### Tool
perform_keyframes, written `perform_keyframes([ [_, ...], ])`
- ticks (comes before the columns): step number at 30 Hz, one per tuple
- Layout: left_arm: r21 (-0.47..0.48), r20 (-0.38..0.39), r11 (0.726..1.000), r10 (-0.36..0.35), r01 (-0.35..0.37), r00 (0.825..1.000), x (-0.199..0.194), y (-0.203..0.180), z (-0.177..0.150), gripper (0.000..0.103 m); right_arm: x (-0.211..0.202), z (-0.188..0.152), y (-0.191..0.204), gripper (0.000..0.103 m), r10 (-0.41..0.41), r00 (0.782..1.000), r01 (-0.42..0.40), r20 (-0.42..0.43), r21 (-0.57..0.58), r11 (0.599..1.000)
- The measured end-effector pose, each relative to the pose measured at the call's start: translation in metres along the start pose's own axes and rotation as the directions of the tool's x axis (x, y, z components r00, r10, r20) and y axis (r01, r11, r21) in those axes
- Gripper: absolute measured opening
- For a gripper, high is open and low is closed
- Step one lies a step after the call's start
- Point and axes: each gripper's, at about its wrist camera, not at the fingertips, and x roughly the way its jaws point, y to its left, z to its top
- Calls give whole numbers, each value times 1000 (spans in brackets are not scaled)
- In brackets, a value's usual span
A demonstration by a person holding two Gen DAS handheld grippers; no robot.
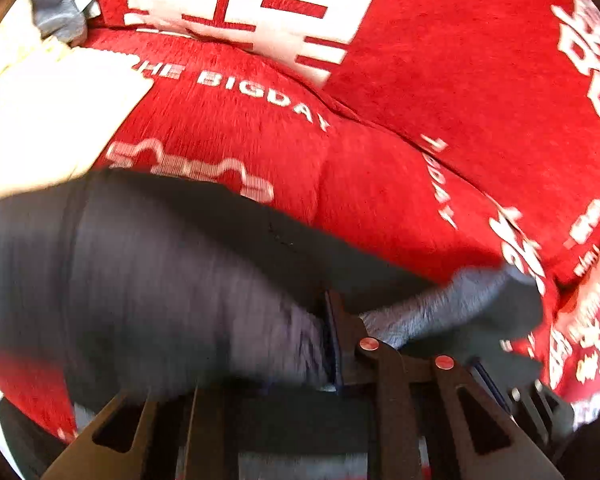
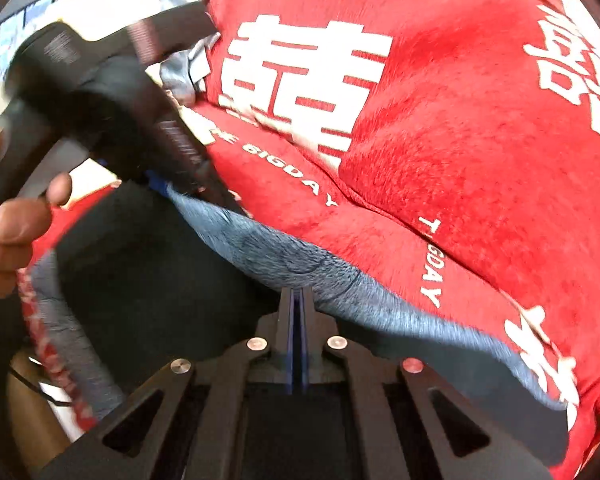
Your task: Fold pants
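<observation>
Dark grey pants (image 1: 152, 280) lie draped over a red cover with white lettering (image 1: 440, 80), blurred by motion. My left gripper (image 1: 324, 332) is shut on a thick bunch of the pants. Only its right finger (image 1: 342, 344) shows, because cloth hides the other. In the right wrist view the pants (image 2: 260, 248) hang as a taut grey edge. My right gripper (image 2: 298, 300) is shut on that edge, its blue pads pressed together. The left gripper (image 2: 160, 184) appears there at the upper left, clamped on the same edge and held by a person's hand (image 2: 16, 232).
The red cover (image 2: 460, 140) fills the far and right side of both views. A pale cushion or sheet (image 1: 52, 120) lies at the left, with another grey garment (image 1: 60, 8) beyond it. A dark part, perhaps the other gripper (image 1: 540, 404), sits at the lower right.
</observation>
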Motion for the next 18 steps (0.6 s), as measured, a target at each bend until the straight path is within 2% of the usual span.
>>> perform_keyframes([
  [3, -12, -3, 1000, -8, 8, 1000, -3, 14, -28, 23, -15, -20, 17, 2, -1, 1000, 2, -28, 12, 1000],
  [4, -21, -10, 1000, -10, 10, 1000, -1, 20, -33, 23, -16, -31, 24, 2, 19, 998, -18, -61, 23, 1000],
  [6, -61, -45, 998, -17, 14, 999, 15, 30, -40, 23, -17, -42, 27, 4, 58, 994, -52, -92, 71, 996],
  [7, -70, -49, 997, -20, 17, 999, 20, 32, -39, 23, -17, -48, 23, 5, 79, 991, -65, -105, 132, 989],
  [9, -67, -37, 998, -18, 15, 999, 19, 31, -42, 23, -16, -51, 6, 18, 96, 989, -65, -115, 248, 966],
  [10, -57, -29, 998, -11, 9, 1000, 17, 28, -43, 23, -14, -50, -6, 47, 95, 988, -54, -118, 312, 949],
  [11, -49, -25, 999, -9, 8, 1000, 12, 32, -50, 23, -15, -51, -16, 84, 86, 989, -35, -123, 371, 928],
  [12, -46, -22, 999, -9, 8, 1000, 10, 32, -53, 23, -16, -51, -26, 94, 73, 990, -13, -124, 430, 903],
  [13, -48, -23, 999, -12, 11, 1000, 10, 33, -54, 23, -15, -48, -45, 95, 58, 993, 6, -105, 521, 853],
  [15, -67, -30, 997, -27, 25, 999, 12, 36, -55, 23, -11, -43, -66, 95, 46, 995, 18, -90, 610, 792],
  [16, -74, -32, 997, -32, 30, 999, 13, 38, -56, 23, -4, -38, -80, 95, 17, 994, 62, -110, 670, 740],
  [18, -80, -36, 996, -37, 34, 999, 13, 42, -58, 23, 11, -33, -97, 95, -18, 984, 142, -175, 731, 668],
])
